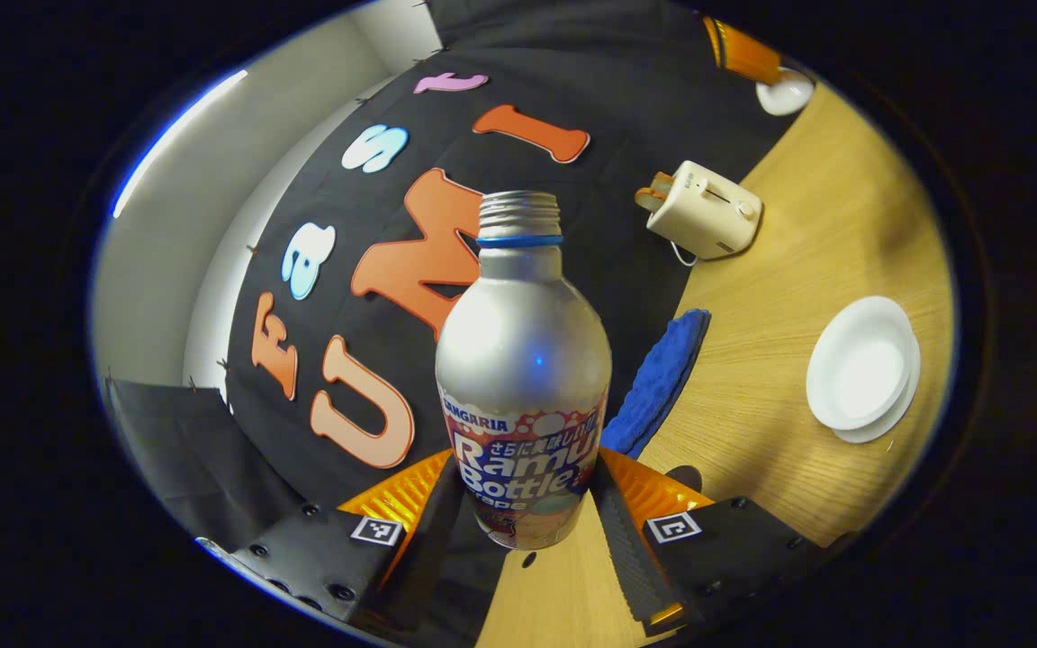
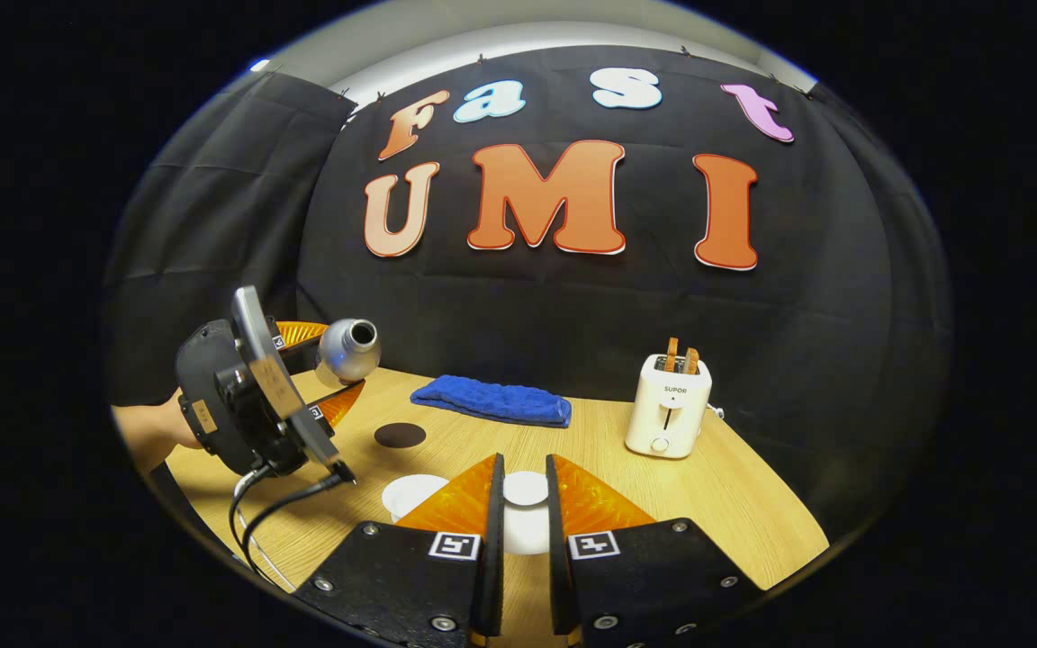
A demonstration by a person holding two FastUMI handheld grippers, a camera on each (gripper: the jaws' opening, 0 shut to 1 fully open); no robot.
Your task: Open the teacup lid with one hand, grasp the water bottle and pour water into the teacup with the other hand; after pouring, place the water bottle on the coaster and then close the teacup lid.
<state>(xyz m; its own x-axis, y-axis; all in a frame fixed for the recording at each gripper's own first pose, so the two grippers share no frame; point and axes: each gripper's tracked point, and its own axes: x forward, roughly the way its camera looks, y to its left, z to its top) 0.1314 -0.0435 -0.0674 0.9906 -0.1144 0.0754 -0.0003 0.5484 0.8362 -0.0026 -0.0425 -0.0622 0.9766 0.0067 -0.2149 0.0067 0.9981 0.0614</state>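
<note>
Closest to the lens in the left gripper view is the water bottle (image 1: 523,378). The left hand-held gripper (image 1: 527,463) has both fingers pressed on its lower, labelled part. The cap is off, so the threaded mouth is free for pouring.

In the right gripper view the same bottle lies almost level in the air, with its open mouth turned sideways. It is above the table (image 2: 734,486), near the dark coaster (image 2: 400,435) and not yet on it. I judge this tilt to belong to the pouring step, but no water can be seen.

The right hand-held gripper (image 2: 525,461) has only a narrow gap, and a white piece sits in it. I take this for the teacup lid (image 2: 526,490), kept lifted so that the cup stays open. The white teacup (image 2: 410,493) is partly behind one finger there. The left gripper view shows it from above as a wide white circle, well apart from the toaster (image 1: 703,209) and the blue cloth (image 1: 662,382).

The right gripper view adds a bare forearm (image 2: 149,436) behind the left tool.
</note>
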